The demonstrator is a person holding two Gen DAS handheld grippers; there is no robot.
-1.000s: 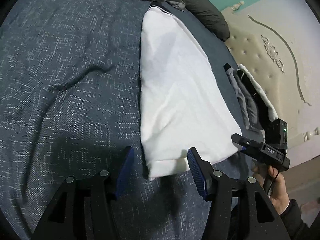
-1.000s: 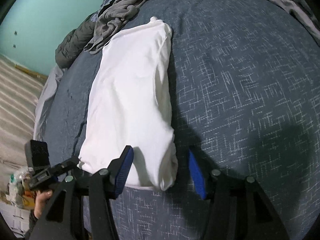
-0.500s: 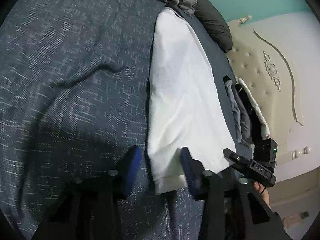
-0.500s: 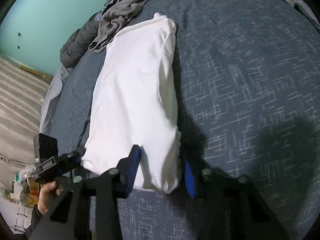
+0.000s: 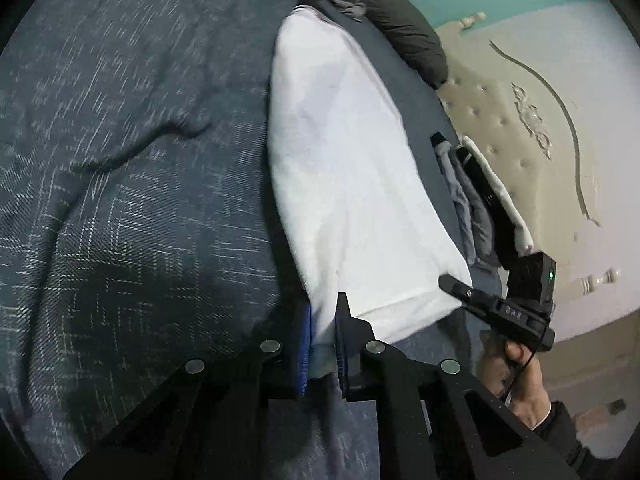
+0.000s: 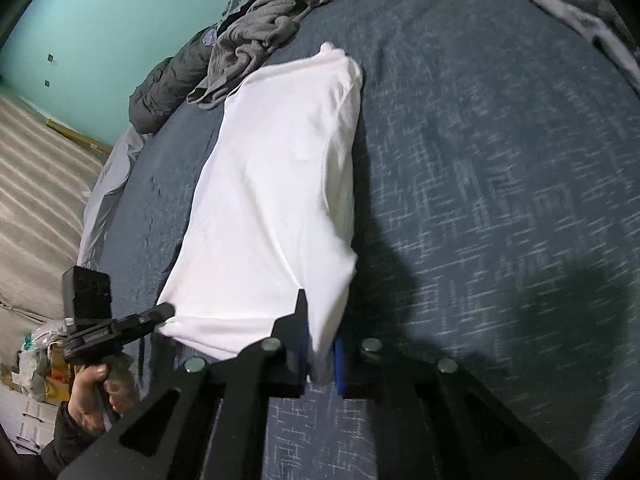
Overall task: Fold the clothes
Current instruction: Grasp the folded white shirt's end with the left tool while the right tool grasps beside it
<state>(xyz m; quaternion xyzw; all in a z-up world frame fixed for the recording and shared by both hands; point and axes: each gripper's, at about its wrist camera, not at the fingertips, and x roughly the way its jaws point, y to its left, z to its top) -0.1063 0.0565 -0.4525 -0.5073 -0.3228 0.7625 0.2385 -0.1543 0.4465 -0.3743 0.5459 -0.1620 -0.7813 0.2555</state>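
Left wrist view: blue bedspread (image 5: 120, 208), cream headboard (image 5: 532, 120) to the right, teal wall. Right wrist view alone: striped floor, grey clothes (image 6: 276, 20) far ahead. Left claw (image 5: 322, 344) and right claw (image 6: 322, 356) each clamp a near corner of the white shirt (image 5: 352, 184), stretching ahead.
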